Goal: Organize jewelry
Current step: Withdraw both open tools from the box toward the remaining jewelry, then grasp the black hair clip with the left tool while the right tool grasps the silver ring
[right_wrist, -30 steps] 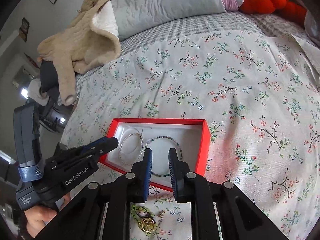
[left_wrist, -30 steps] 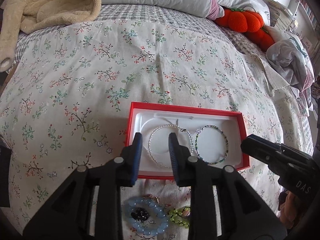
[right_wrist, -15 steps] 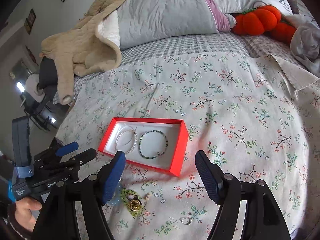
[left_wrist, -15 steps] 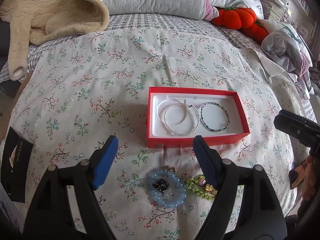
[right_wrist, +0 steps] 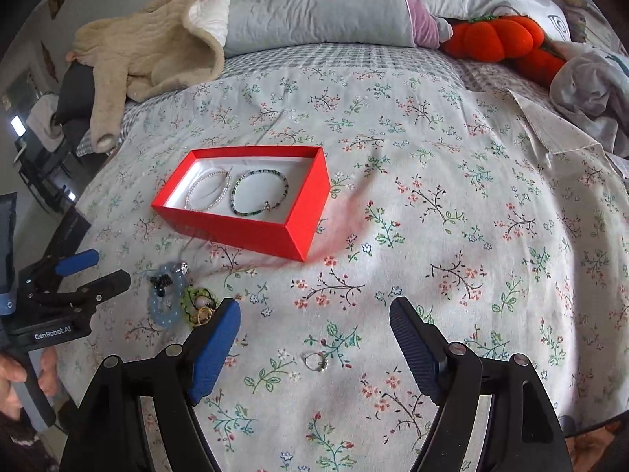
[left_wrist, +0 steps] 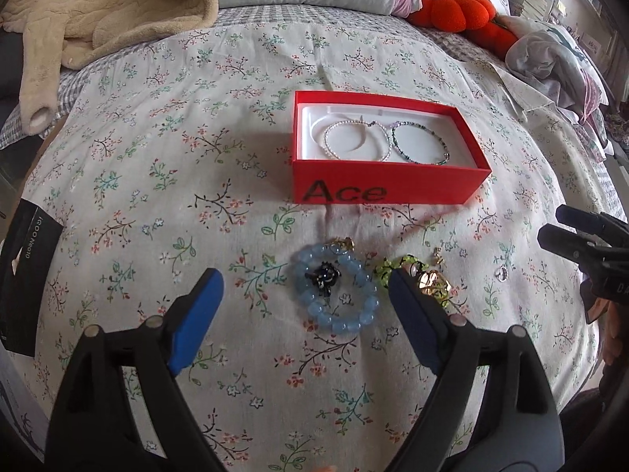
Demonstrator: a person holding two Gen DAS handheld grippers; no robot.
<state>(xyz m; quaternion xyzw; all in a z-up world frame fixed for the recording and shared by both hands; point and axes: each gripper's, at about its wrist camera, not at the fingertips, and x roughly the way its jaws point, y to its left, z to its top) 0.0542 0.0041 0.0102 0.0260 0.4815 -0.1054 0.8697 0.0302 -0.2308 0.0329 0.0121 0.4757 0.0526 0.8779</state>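
Note:
A red box (left_wrist: pixel 389 185) (right_wrist: pixel 251 232) lies on the floral bedspread. Inside are a white pearl bracelet (left_wrist: pixel 325 139) (right_wrist: pixel 188 200) and a green bead bracelet (left_wrist: pixel 418 162) (right_wrist: pixel 285 188). In front of it lie a blue bead bracelet (left_wrist: pixel 314 303) (right_wrist: pixel 155 306), a yellow-green bracelet with a gold charm (left_wrist: pixel 432 281) (right_wrist: pixel 196 303) and a small ring (right_wrist: pixel 315 362) (left_wrist: pixel 502 273). My left gripper (left_wrist: pixel 303 279) (right_wrist: pixel 110 266) hovers over the blue bracelet, jaws opening and empty. My right gripper (right_wrist: pixel 314 306) (left_wrist: pixel 553 222) hangs over the ring, jaws opening and empty.
A beige fleece garment (left_wrist: pixel 102 11), a grey pillow (right_wrist: pixel 314 4) and an orange pumpkin plush (right_wrist: pixel 495 39) lie at the head of the bed. Crumpled clothes (left_wrist: pixel 558 59) sit at the right edge. A black packet (left_wrist: pixel 23 275) lies at the left edge.
Both grippers have pulled back from over the red box towards the near edge and their jaws have spread wide. The two bracelets stay in the box.

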